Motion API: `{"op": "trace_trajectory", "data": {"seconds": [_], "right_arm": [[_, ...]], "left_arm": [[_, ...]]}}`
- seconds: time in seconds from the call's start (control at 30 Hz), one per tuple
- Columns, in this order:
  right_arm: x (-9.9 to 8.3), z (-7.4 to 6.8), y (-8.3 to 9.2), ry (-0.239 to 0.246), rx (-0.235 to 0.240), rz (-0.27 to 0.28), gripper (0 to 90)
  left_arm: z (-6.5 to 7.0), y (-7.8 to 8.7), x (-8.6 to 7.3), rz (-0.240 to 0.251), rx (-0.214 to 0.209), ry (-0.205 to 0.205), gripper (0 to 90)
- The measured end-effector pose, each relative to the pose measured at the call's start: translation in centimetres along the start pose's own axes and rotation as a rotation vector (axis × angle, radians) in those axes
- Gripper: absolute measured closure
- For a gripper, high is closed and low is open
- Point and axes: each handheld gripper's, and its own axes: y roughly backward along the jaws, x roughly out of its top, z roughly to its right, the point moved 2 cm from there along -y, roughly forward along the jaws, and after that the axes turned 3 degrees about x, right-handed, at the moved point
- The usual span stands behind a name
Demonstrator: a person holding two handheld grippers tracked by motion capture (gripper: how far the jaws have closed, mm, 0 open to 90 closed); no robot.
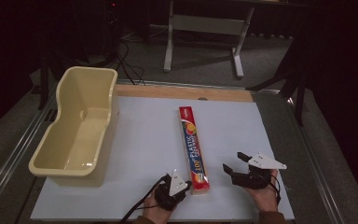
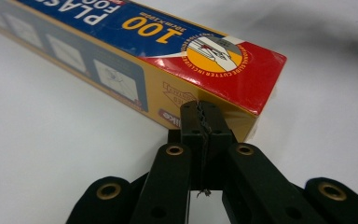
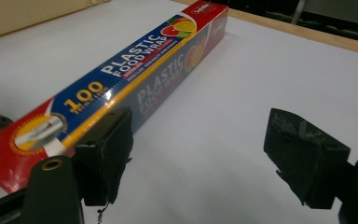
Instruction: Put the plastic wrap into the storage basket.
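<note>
Cardboard food-wrap box [image 1: 194,149] lies mid-frame on the white table [image 1: 144,140]. Left claw [image 1: 182,187], jaws pressed together, touches its near end; right claw [image 1: 235,163] gapes wide beside it. A push there could likely skew the box, not grip it.

The counter [image 1: 144,140] has a white top with a wooden strip along its far edge. A long plastic food wrap box [image 1: 194,149] lies flat near its middle, pointing away from the person. Well to the left of the box sits a cream plastic tub [image 1: 77,128], overhanging the counter's left edge.
</note>
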Motion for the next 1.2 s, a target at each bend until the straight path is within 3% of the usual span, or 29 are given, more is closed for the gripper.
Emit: {"op": "trace_trajectory", "data": {"seconds": [0.07, 0.2, 0.43, 0.57, 0.6, 0.67, 0.77, 0.97, 1.2], "right_arm": [[0.0, 0.0, 0.0, 0.001, 0.001, 0.001, 23.3], [0.0, 0.0, 0.1, -0.007, 0.000, 0.002, 23.3], [0.1, -0.2, -0.1, -0.007, 0.004, -0.002, 23.2], [0.2, -0.4, -0.3, -0.018, 0.016, 0.003, 23.1], [0.3, -0.5, -0.3, -0.027, 0.025, 0.007, 23.1], [0.8, -0.9, -0.4, -0.057, 0.040, 0.020, 22.9], [1.0, -1.1, -0.5, -0.066, 0.042, 0.022, 22.5], [2.6, -2.3, -1.0, -0.064, 0.051, 0.015, 20.5], [4.5, -3.6, -2.8, -0.057, 0.079, -0.007, 20.1]], "left_arm": [[0.0, -0.2, 0.2, -0.007, -0.009, -0.008, 90.0], [-0.8, 0.5, 0.1, 0.004, 0.011, 0.007, 89.8], [-4.2, 3.7, -0.4, 0.047, 0.083, 0.076, 83.0], [-5.7, 5.4, -0.7, 0.065, 0.119, 0.104, 74.6], [-6.6, 6.4, -1.0, 0.071, 0.136, 0.118, 74.6], [-7.7, 7.6, -1.5, 0.060, 0.169, 0.114, 60.1], [-8.7, 9.1, -2.1, 0.070, 0.190, 0.113, 54.8], [-9.5, 10.6, -3.2, 0.066, 0.241, 0.118, 34.7], [-9.1, 10.9, -3.2, 0.074, 0.254, 0.062, 23.3]]}}
